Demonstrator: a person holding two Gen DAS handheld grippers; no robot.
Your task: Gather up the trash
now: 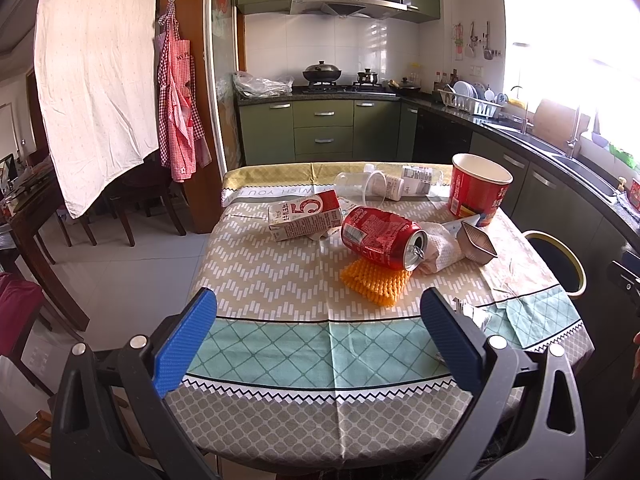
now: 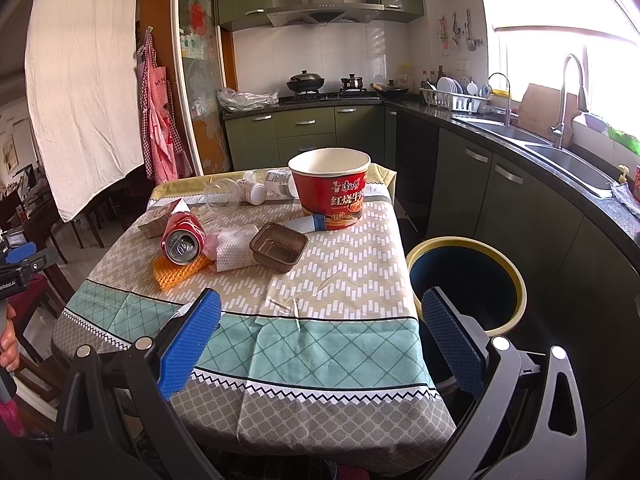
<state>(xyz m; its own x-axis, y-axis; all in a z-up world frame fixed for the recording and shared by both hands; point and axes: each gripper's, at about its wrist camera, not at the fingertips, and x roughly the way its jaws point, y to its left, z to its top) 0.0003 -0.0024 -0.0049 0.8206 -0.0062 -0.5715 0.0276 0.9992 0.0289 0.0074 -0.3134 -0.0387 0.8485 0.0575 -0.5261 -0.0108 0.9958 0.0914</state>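
Beyond both claws, toward the middle of the counter (image 2: 344,280), the trash was gathered in a loose heap, well apart from the near edge over which the claws were held. The left claw (image 1: 318,336) was spread wide and held nothing; the right claw (image 2: 322,340) was likewise spread and empty. A red can (image 1: 380,238) was laid on its side on an orange mesh pad (image 1: 374,284), its long axis running diagonally, its opened end turned toward the near edge. It lay ahead and slightly right of the left claw, which was judged the nearer to it. Touching the can on its right was a crumpled paper towel (image 2: 236,250), and just beside that a brown plastic tray (image 2: 278,246), seen to be empty. The tray lay ahead of the right claw, a little to its left. Toward the far right corner a red noodle cup (image 2: 330,190) was stood upright; its contents could not be made out. A milk carton (image 1: 306,214) lay behind the can, and a clear cup (image 2: 222,196) and bottles lay along the far edge. A bin (image 2: 468,280) was placed on the floor just beside the counter's right edge, close to the right claw; its dark inside showed nothing clearly.
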